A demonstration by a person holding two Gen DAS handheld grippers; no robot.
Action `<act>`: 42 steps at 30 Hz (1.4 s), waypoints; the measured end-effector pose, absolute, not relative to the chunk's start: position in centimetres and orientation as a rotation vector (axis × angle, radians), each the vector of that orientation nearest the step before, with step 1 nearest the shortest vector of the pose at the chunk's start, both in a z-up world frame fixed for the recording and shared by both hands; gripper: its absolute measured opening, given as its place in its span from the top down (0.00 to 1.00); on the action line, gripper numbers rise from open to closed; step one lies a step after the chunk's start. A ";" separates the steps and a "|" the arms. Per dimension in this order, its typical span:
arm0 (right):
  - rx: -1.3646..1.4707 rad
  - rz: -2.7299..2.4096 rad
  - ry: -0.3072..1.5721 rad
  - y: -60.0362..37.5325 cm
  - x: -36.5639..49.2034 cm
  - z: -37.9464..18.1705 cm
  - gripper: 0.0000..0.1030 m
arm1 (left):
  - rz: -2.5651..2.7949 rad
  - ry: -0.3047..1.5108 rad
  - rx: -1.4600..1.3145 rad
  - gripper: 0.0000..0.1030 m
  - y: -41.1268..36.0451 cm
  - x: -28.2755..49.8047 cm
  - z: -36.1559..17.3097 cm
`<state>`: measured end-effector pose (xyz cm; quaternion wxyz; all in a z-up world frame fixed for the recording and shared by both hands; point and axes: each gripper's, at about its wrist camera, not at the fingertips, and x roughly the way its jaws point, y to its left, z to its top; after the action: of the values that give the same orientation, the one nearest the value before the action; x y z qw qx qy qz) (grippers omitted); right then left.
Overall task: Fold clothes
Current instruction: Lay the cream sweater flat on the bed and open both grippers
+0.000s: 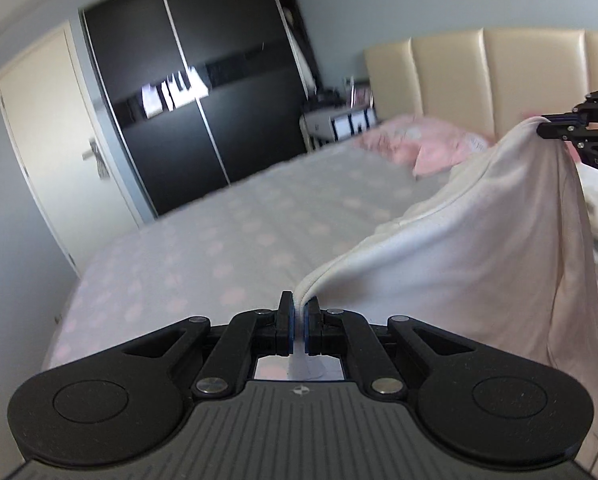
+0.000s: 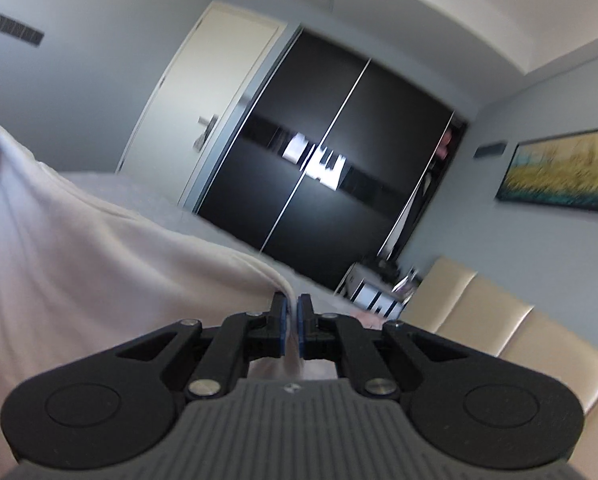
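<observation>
The left gripper (image 1: 298, 312) is nearest, its pads pressed together on a hemmed edge of the white garment (image 1: 471, 256). The right gripper (image 2: 292, 312) likewise pinches another part of the same edge; seen from the left wrist, it holds the cloth up at the far right. Held at two points along one edge, the garment hangs spread between the two claws above the bed (image 1: 227, 232), probably so it can be laid flat or doubled over for folding. Its lower part drapes toward the sheet near a pink pillow (image 1: 427, 144). Writing: faint letters on the right gripper's body in the left view look like "DAS", too blurred to be sure. Nothing readable on the wardrobe (image 2: 339, 168) or painting (image 2: 563, 168).
</observation>
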<state>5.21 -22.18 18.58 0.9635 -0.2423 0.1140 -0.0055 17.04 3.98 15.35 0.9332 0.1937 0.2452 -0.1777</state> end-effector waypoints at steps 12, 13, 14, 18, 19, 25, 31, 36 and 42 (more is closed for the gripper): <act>-0.437 -0.027 0.532 -24.0 25.3 2.0 0.94 | -0.359 0.745 0.392 0.98 3.0 34.4 -0.9; -0.426 -0.028 0.556 -24.1 26.3 0.8 0.94 | -0.362 0.764 0.398 0.98 2.8 34.8 -1.9; -0.417 -0.024 0.582 -24.2 27.2 -0.6 0.94 | -0.365 0.786 0.403 0.98 2.6 35.4 -3.0; -0.385 0.001 0.694 -24.8 31.2 -5.5 0.94 | -0.378 0.865 0.388 0.97 2.9 37.7 -7.2; -0.375 0.007 0.721 -24.9 32.1 -6.6 0.94 | -0.383 0.880 0.391 0.97 3.0 38.0 -8.2; -0.293 0.050 0.844 -25.8 34.5 -11.1 0.93 | -0.405 0.923 0.376 0.89 3.9 38.9 -10.9; -0.257 0.133 0.812 -26.1 33.6 -9.0 0.57 | -0.469 0.903 0.292 0.52 5.8 39.0 -8.7; -0.115 0.242 0.742 -26.2 33.8 -6.5 0.57 | -0.479 0.859 0.167 0.53 6.1 40.0 -7.3; 0.022 0.261 0.774 -24.3 37.5 -8.0 0.61 | -0.502 0.927 0.051 0.64 3.9 43.1 -10.2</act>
<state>37.54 -24.26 -8.03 0.9178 0.0108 0.3761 0.1269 43.15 3.86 -10.16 0.8640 0.0244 0.4423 -0.2393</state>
